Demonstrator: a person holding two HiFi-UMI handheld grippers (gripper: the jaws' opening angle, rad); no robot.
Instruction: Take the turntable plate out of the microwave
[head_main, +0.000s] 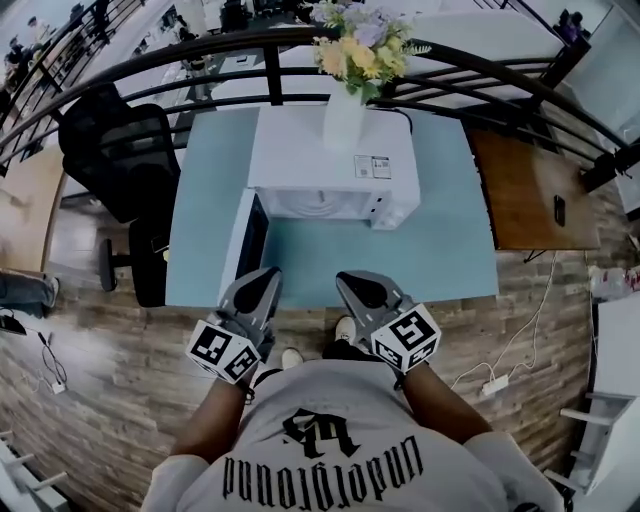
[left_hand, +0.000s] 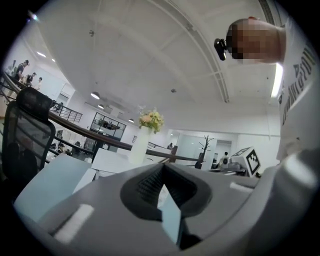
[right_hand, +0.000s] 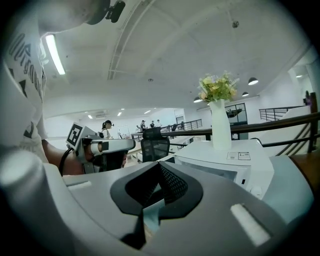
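Note:
A white microwave stands on a light blue table, its door swung open to the left. Inside the open front a pale round turntable plate shows dimly. My left gripper and right gripper hover side by side at the table's near edge, short of the microwave, both shut with nothing in them. In the left gripper view the jaws are closed, with the microwave ahead. The right gripper view shows closed jaws and the microwave to the right.
A white vase of flowers stands on top of the microwave. A black office chair sits left of the table and a brown wooden desk lies to its right. A dark railing curves behind. A power strip lies on the floor.

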